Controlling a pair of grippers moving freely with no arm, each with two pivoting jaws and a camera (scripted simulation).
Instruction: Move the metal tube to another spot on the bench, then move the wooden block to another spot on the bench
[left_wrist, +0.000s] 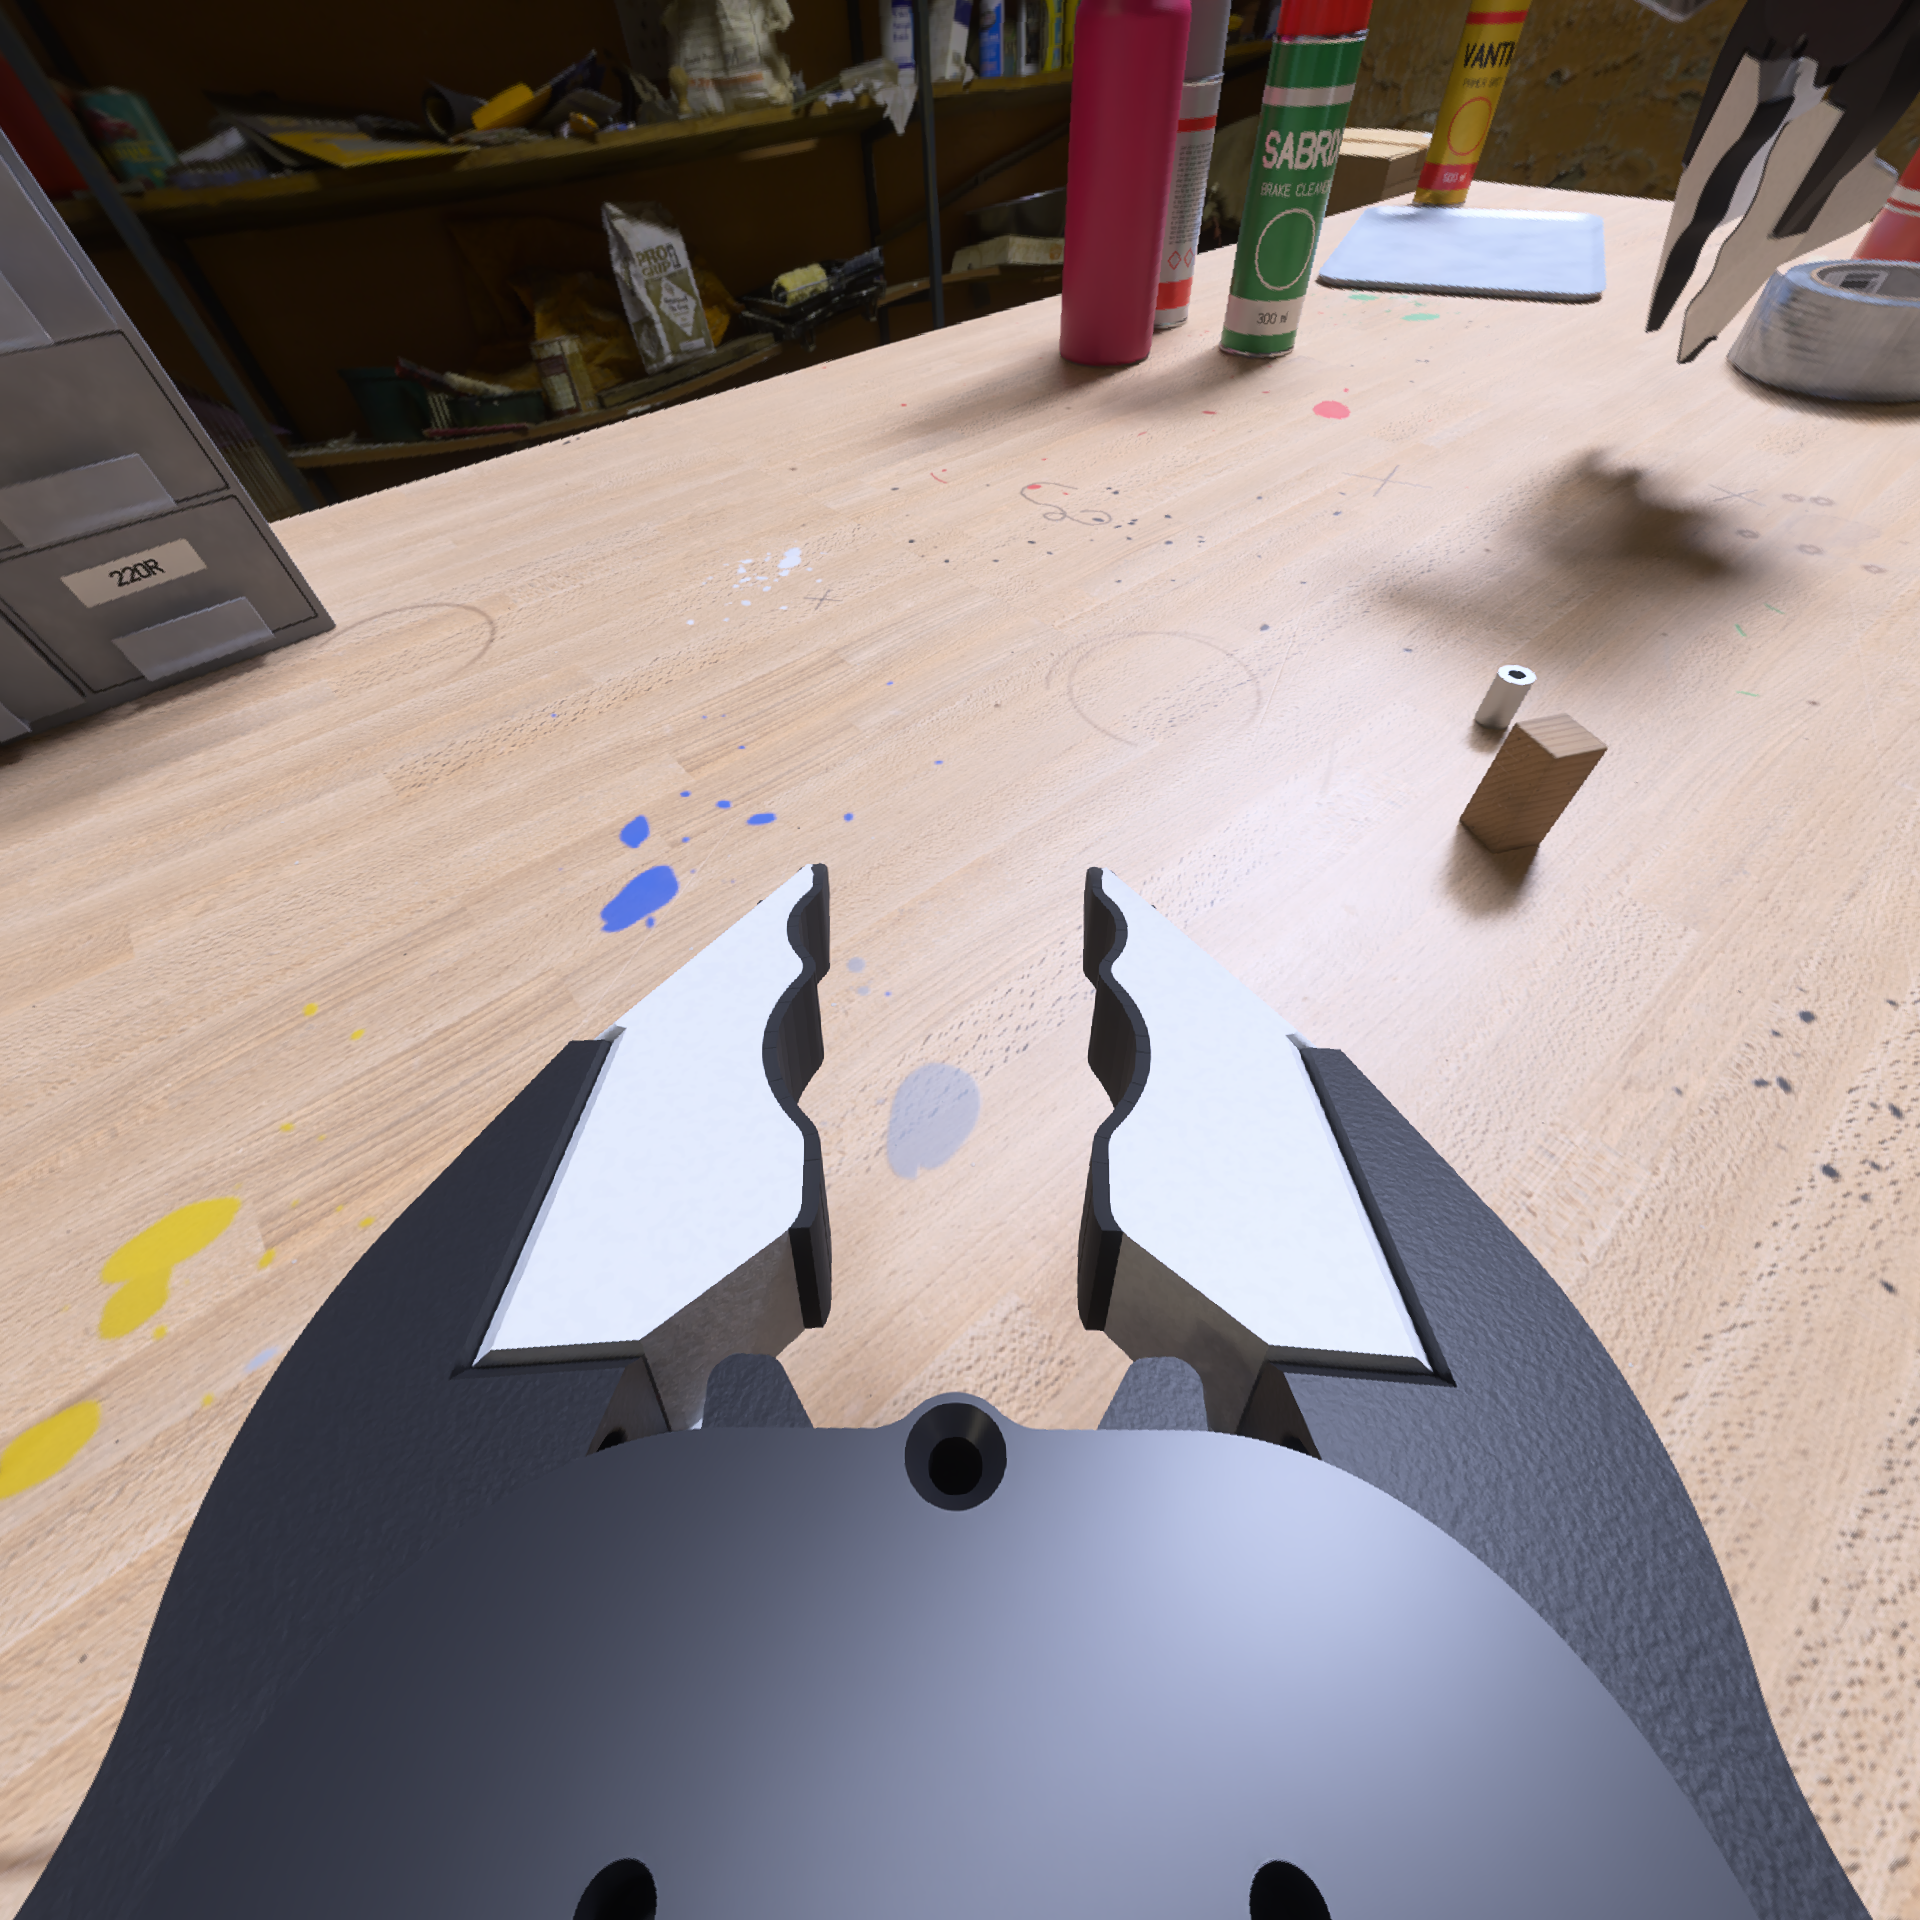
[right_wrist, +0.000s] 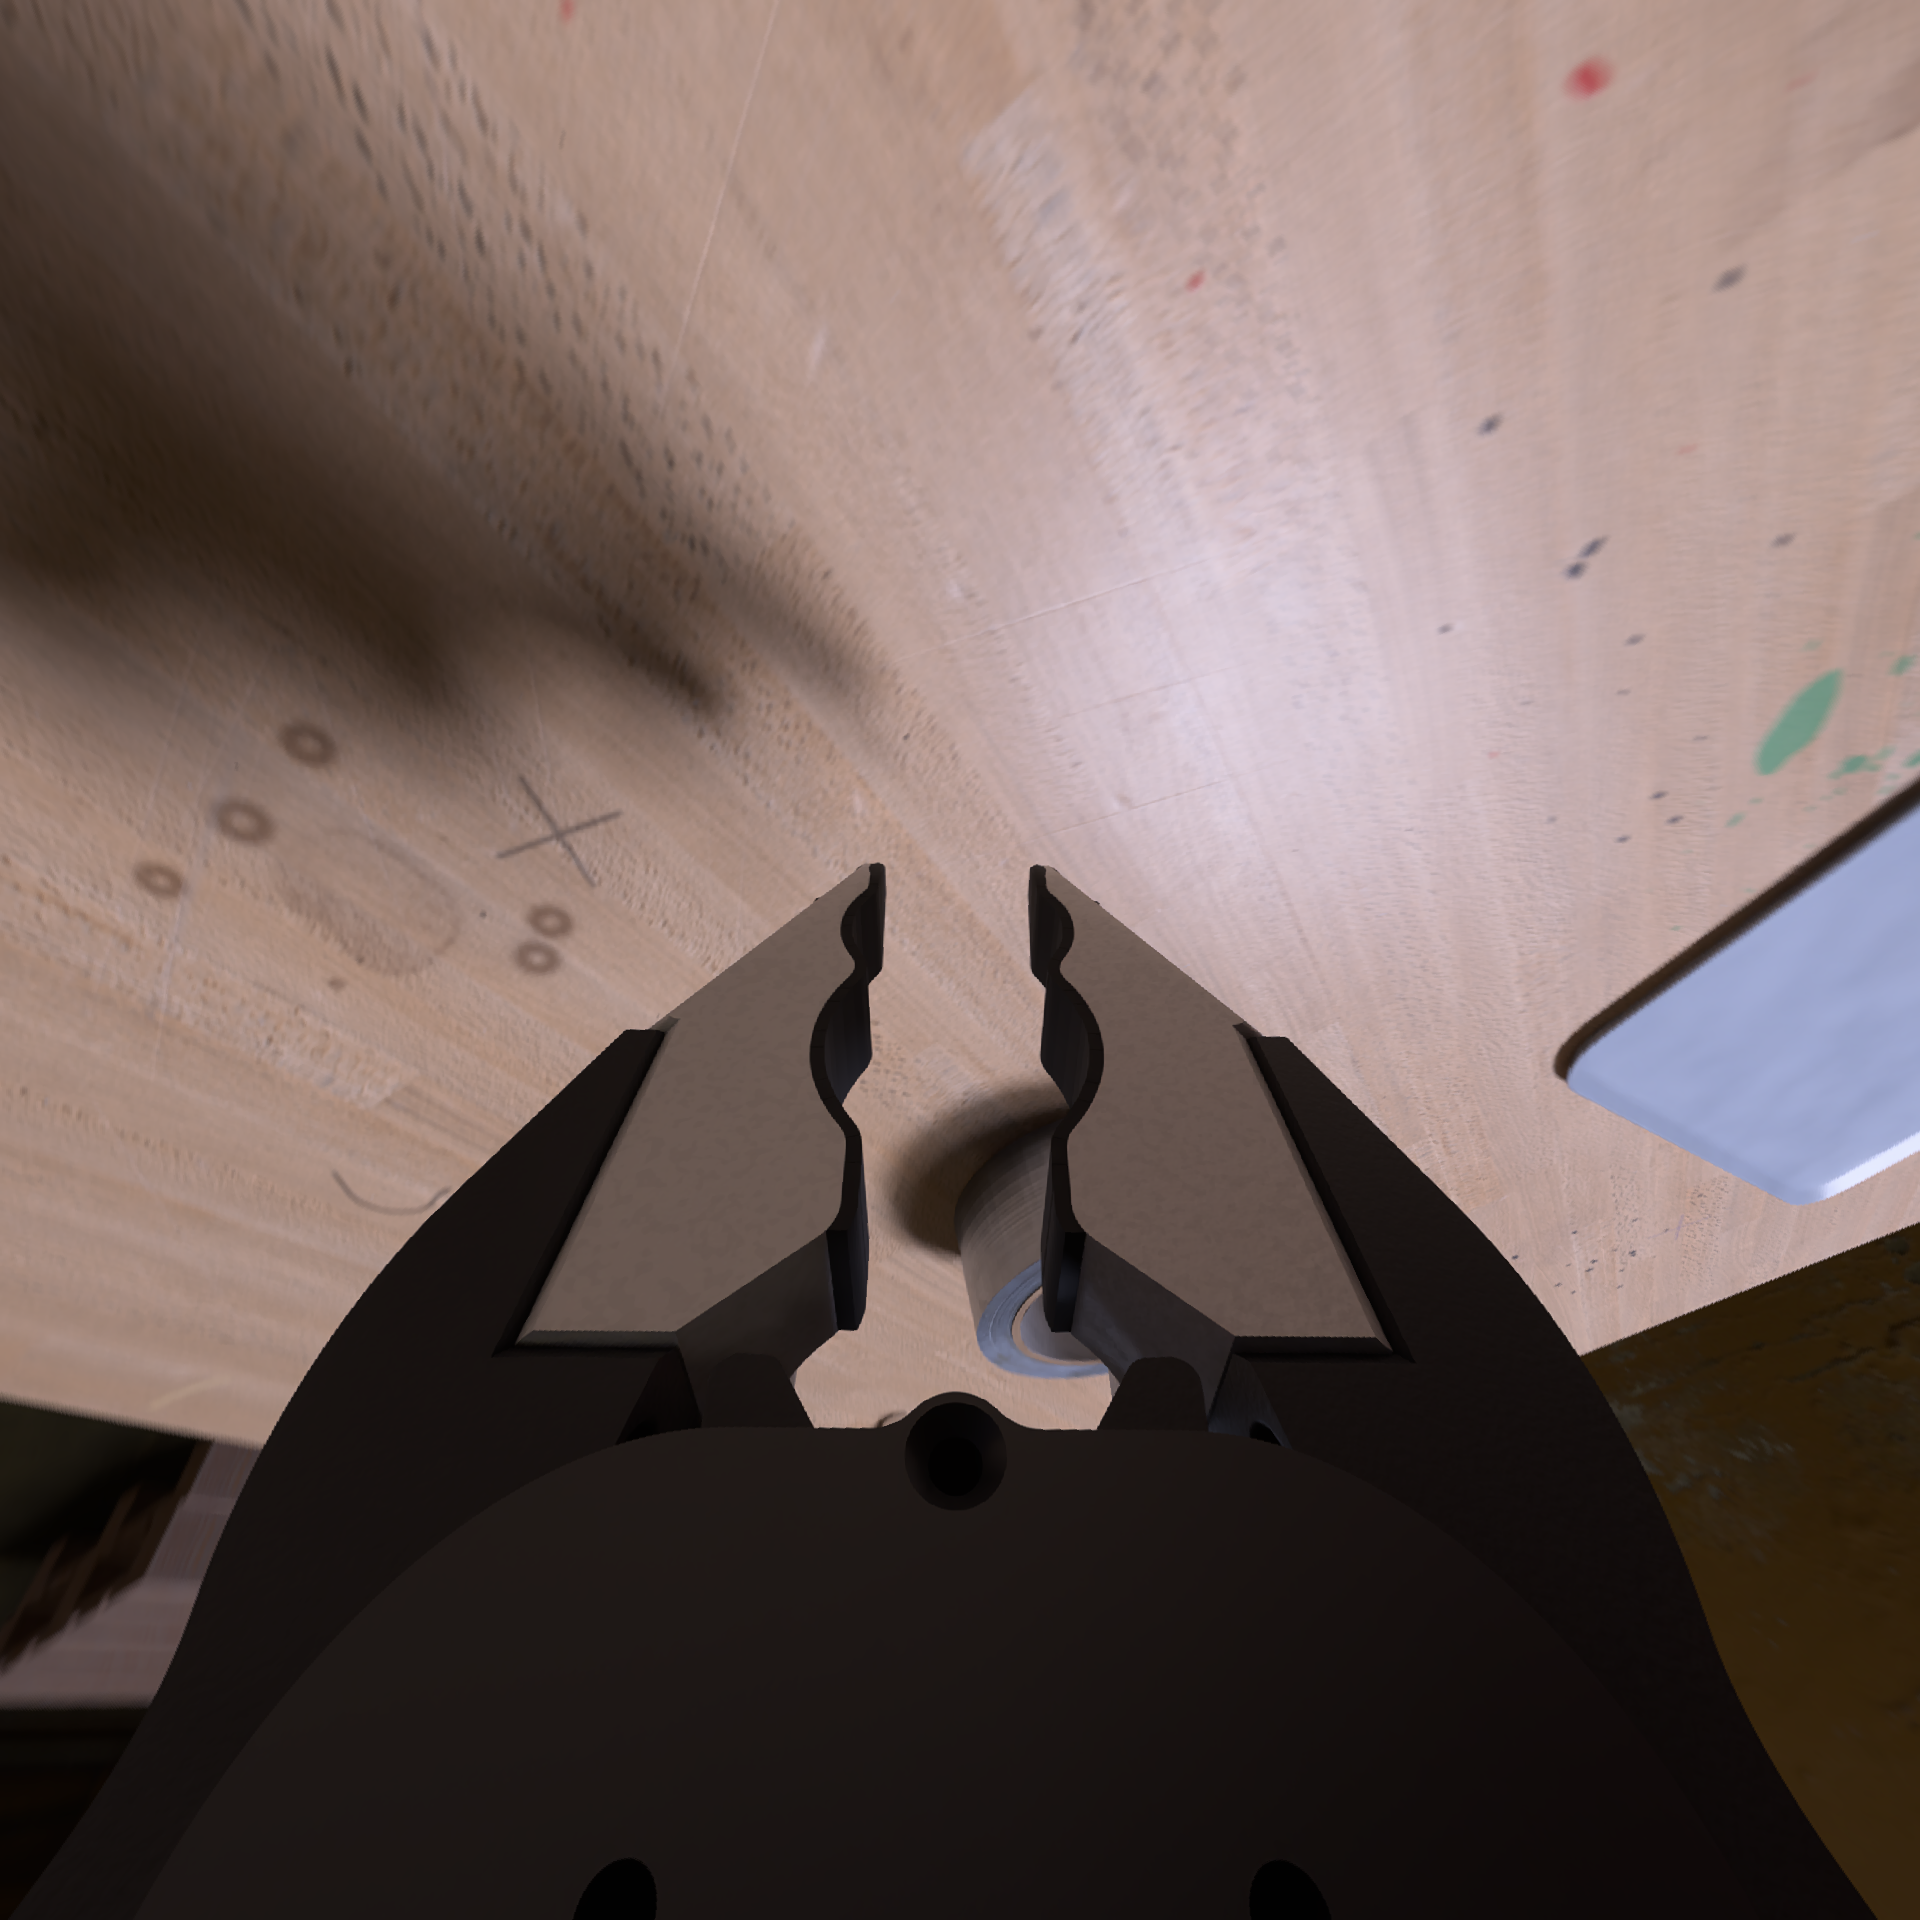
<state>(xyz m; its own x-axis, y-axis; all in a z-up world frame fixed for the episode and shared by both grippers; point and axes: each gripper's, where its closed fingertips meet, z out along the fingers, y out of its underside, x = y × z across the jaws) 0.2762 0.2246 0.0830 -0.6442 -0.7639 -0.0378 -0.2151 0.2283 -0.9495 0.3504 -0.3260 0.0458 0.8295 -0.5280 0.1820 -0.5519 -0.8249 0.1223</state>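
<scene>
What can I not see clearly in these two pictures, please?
- Metal tube and wooden block: absent from the right wrist view; small in the left wrist view, so whether they touch is unclear.
- Grey round object: cut by the left wrist view's edge; in the right wrist view the right gripper covers it.
- Grey tray: cut by the right wrist view's edge.
- Bench: blurred, right wrist view.

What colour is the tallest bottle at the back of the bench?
Pink, a plain bottle; the left wrist view shows it best.
</scene>
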